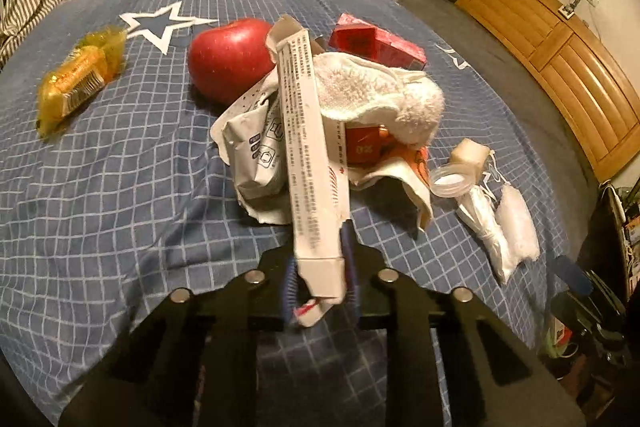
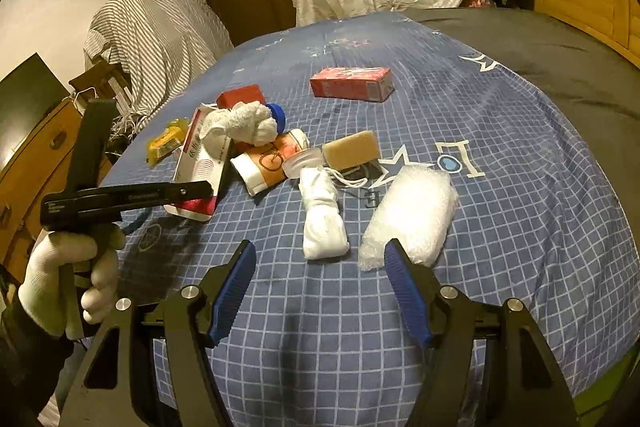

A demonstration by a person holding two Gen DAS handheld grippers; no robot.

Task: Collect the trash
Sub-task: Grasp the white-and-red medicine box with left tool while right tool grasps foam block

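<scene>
On the blue grid-patterned bedspread (image 2: 320, 327), nearest the right wrist camera, the right gripper (image 2: 320, 287) hangs with its blue-padded jaws apart and nothing between them. Just beyond its right finger lies a bubble-wrap bundle (image 2: 408, 219); beside that, toward the left, lies a rolled white cloth (image 2: 324, 223). A printed white star and the letters "D" and "E" show on the bedspread next to the bundle.

The left gripper (image 1: 320, 287) is clamped on the near end of a long white carton (image 1: 308, 163), whose side carries lines of small print too fine to read. In the right wrist view a white-gloved hand (image 2: 68, 275) holds this gripper (image 2: 200, 193); raised lettering on its black body cannot be read.

Past the carton's middle sits the trash heap: a crumpled white printed packet (image 1: 252, 155), a white towel (image 1: 380, 95), a clear plastic lid (image 1: 452, 183) and a tan sponge block (image 2: 352, 149). Behind the carton's far end lie a red apple (image 1: 228, 59) and a red box (image 1: 376, 43). Well to the left of the apple lies a yellow wrapped snack (image 1: 76, 79). Another red box (image 2: 352, 83) lies apart, beyond the heap.
</scene>
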